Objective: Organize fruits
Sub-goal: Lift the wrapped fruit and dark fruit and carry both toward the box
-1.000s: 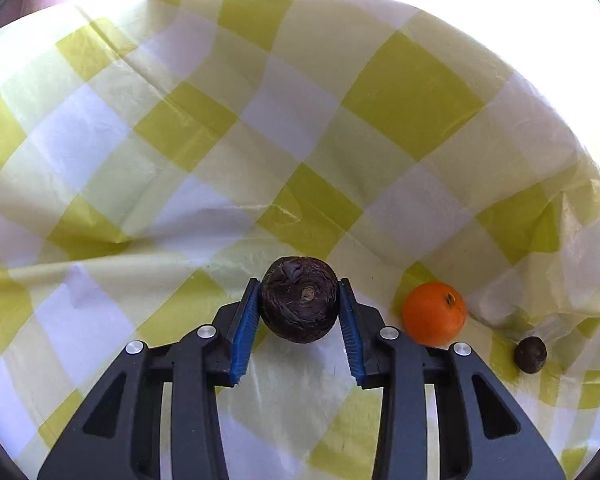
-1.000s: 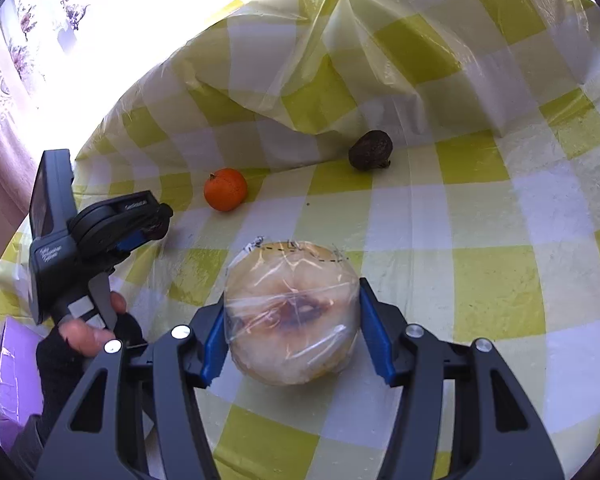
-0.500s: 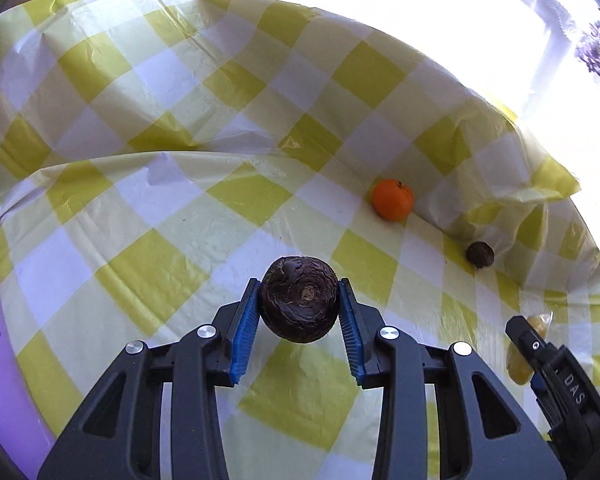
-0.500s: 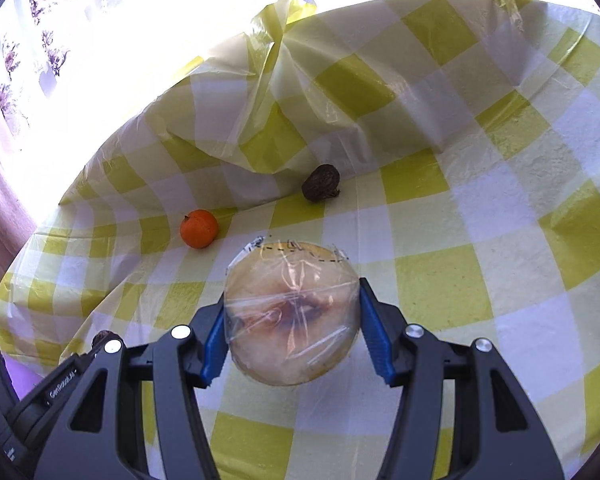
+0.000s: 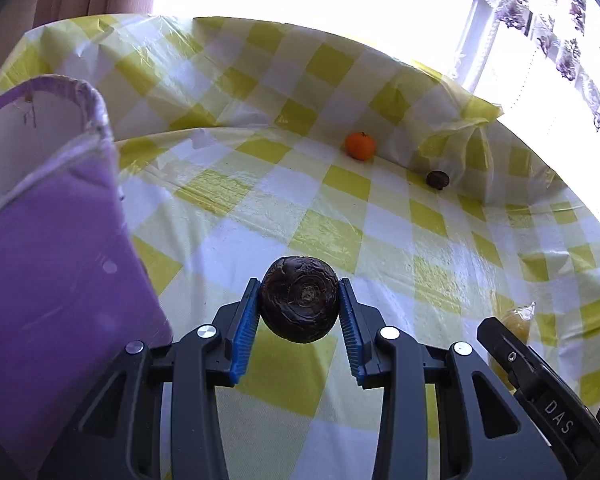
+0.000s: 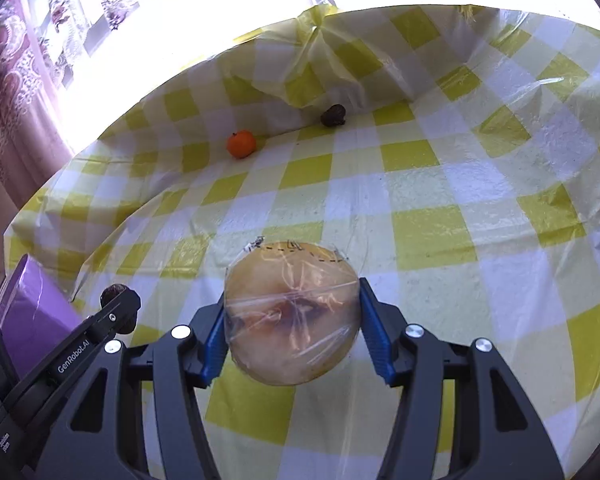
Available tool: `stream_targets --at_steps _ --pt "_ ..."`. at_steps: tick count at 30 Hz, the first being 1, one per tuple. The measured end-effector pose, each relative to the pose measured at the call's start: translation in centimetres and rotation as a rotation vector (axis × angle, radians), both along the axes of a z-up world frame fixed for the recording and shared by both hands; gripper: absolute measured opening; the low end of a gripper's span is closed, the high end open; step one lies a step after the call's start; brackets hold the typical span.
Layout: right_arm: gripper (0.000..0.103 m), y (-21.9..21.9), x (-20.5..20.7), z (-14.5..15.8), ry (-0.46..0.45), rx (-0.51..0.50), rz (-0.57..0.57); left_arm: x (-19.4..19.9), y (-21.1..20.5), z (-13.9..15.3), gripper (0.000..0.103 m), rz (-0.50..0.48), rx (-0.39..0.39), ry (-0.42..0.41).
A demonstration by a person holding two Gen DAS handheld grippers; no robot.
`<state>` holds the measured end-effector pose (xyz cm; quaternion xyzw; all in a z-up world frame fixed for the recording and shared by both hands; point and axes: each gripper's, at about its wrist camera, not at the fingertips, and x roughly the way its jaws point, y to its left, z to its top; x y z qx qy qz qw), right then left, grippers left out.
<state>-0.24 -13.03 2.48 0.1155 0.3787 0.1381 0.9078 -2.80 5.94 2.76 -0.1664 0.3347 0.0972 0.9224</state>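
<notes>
My left gripper (image 5: 299, 312) is shut on a dark brown round fruit (image 5: 299, 299) and holds it above the table, beside a purple box (image 5: 48, 264). My right gripper (image 6: 292, 324) is shut on a pale yellow fruit wrapped in clear film (image 6: 292, 318), also above the table. An orange (image 5: 360, 145) and a small dark fruit (image 5: 437, 179) lie at the far side against the raised cloth; both also show in the right wrist view, the orange (image 6: 241, 143) and the dark fruit (image 6: 333, 115). The left gripper (image 6: 118, 312) shows at the lower left of the right wrist view.
A yellow and white checked plastic cloth (image 5: 380, 240) covers the table and rises in folds (image 6: 320, 60) at the back. The purple box (image 6: 32, 316) stands at the table's left. A bright window and patterned curtains lie behind. The right gripper's body (image 5: 540, 392) shows at lower right.
Both grippers have drawn back and up from the far fruits, which now look smaller. The purple box has come into view at the left. Both still hold their fruits.
</notes>
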Motion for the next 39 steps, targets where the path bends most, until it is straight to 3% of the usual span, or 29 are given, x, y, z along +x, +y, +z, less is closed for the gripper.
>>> stream_targets --at_steps 8,14,21,25,29,39 --pt "0.058 0.6 -6.9 0.2 -0.049 -0.017 0.065 -5.2 -0.8 0.6 0.036 -0.057 0.023 -0.067" --pt "0.058 -0.2 -9.0 0.5 -0.076 -0.001 0.054 -8.1 -1.8 1.9 0.036 -0.079 0.089 -0.171" --pt "0.058 0.1 -12.4 2.7 -0.263 -0.04 0.018 -13.4 -3.3 3.8 0.036 -0.052 0.24 -0.344" --pt "0.058 1.5 -14.7 4.0 -0.39 -0.082 0.023 -16.7 -3.4 5.2 0.036 -0.018 0.319 -0.433" --pt "0.058 3.6 -16.4 5.3 -0.469 -0.092 0.082 -19.3 -1.9 6.9 0.036 0.035 0.345 -0.488" --pt "0.058 9.3 -20.1 9.0 -0.604 -0.074 0.255 -23.5 3.2 9.6 0.036 0.223 0.386 -0.542"
